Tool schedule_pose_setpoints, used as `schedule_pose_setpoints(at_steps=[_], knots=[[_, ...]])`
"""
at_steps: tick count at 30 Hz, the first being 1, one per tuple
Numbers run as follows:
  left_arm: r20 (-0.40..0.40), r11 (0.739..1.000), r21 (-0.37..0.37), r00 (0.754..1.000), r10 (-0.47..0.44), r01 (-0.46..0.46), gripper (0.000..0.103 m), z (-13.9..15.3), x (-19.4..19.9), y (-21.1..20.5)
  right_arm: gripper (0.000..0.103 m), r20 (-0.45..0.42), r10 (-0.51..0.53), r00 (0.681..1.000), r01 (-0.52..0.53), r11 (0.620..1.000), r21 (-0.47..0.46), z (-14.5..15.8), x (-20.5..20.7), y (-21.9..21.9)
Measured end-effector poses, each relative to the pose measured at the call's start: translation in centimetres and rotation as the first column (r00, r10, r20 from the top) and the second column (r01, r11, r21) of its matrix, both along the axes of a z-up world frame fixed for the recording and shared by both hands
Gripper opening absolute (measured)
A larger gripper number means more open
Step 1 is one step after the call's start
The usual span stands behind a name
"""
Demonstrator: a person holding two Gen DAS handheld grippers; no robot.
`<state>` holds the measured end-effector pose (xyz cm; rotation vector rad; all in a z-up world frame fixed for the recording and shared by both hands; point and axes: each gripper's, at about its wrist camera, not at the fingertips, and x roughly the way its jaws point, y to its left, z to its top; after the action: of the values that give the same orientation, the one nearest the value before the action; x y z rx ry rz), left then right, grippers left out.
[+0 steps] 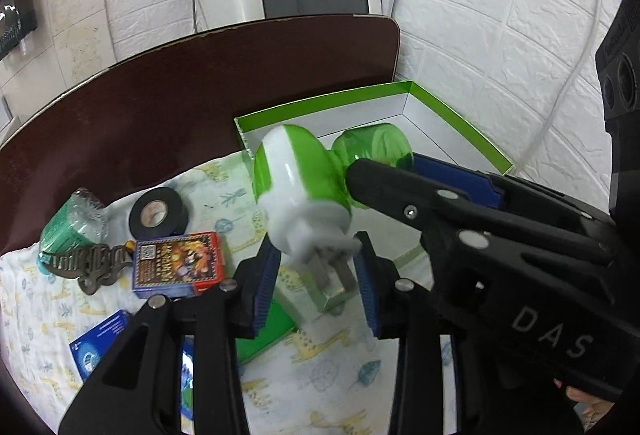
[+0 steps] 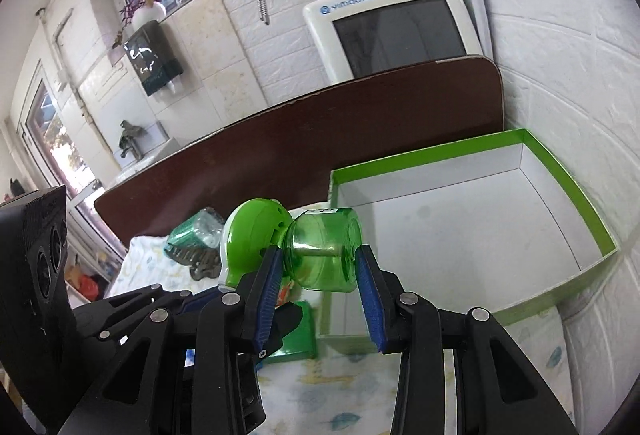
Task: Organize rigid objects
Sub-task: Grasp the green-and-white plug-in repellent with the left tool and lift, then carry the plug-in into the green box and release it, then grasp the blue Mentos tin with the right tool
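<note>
A plug-in device (image 1: pixel 298 187) with a white and green body hangs in the air over the cloth, and a clear green bottle (image 1: pixel 376 147) is fixed to its far end. My left gripper (image 1: pixel 316 275) is shut on the white plug base, with the metal prongs pointing down between the blue pads. Reaching in from the right, my right gripper (image 1: pixel 386 163) is shut on the bottle. In the right wrist view the bottle (image 2: pixel 324 255) sits between the pads of the right gripper (image 2: pixel 318 291), and the green body (image 2: pixel 256 235) is to its left.
An open green box (image 2: pixel 560 171) with a white inside stands just behind the device, against the white wall. A tape roll (image 1: pixel 158 213), a card box (image 1: pixel 176 265), a green plastic bottle (image 1: pixel 72 223), a metal ornament (image 1: pixel 88 263) and a small green box (image 1: pixel 264 331) lie on the cloth.
</note>
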<state>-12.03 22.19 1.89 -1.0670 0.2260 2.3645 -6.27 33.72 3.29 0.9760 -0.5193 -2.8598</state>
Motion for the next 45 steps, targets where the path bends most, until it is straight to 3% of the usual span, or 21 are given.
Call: schedule_pose_setpoints(at_steps=[2,4,6,9,12,23,26,32,39,45], knots=[[0.000,1.000,-0.018,1.000,-0.001,0.001,0.034,-0.3,-0.6,1.2,0.040,0.008,0.006,1.000,-0.006,1.000,-0.011,-0.5,-0.8,1.2],[0.024,0.998,0.023,0.998,-0.063,0.063,0.031,-0.3,-0.7,2.1,0.040,0.018,0.019,1.000,-0.019,0.999,-0.028,-1.1,-1.4,1.9],[0.030,0.997,0.010,0.997,-0.071,0.071,0.029,-0.5,-0.8,2.8,0.032,0.034,0.095,0.995,-0.092,0.991,-0.093,-2.0,-2.4,1.8],[0.006,0.997,-0.047,0.998,-0.057,0.057,0.029,-1.2,-0.8,3.0,0.031,0.048,0.017,0.999,-0.014,0.998,-0.066,-2.5,-2.7,1.9],[0.033,0.999,-0.030,0.999,-0.037,0.038,0.030,-1.6,-1.3,2.0,0.030,0.043,0.006,0.999,-0.001,0.993,-0.115,-2.7,-2.4,2.4],[-0.003,0.997,-0.048,0.998,0.068,-0.068,0.032,-0.9,-1.8,-1.2,0.030,0.083,-0.080,0.993,0.087,0.992,-0.086,-3.1,-1.9,3.0],[-0.016,0.994,-0.044,0.995,0.097,-0.097,0.034,-0.5,-1.4,-2.8,0.030,0.077,-0.081,0.994,0.087,0.993,-0.074,-2.7,-1.3,2.6],[-0.059,0.981,-0.023,0.979,0.193,-0.194,0.047,0.5,-0.4,-7.9,0.030,0.056,-0.059,0.997,0.062,0.996,-0.060,-2.0,0.5,1.5],[-0.028,0.955,-0.009,0.954,0.297,-0.297,0.047,-0.5,1.0,-14.3,0.030,0.058,0.069,0.996,-0.068,0.997,-0.022,-1.9,0.8,-4.4],[0.031,0.938,0.015,0.938,0.346,-0.346,0.047,-2.3,1.8,-18.3,0.030,0.123,0.161,0.979,-0.157,0.987,-0.046,-3.9,-0.4,-9.1]])
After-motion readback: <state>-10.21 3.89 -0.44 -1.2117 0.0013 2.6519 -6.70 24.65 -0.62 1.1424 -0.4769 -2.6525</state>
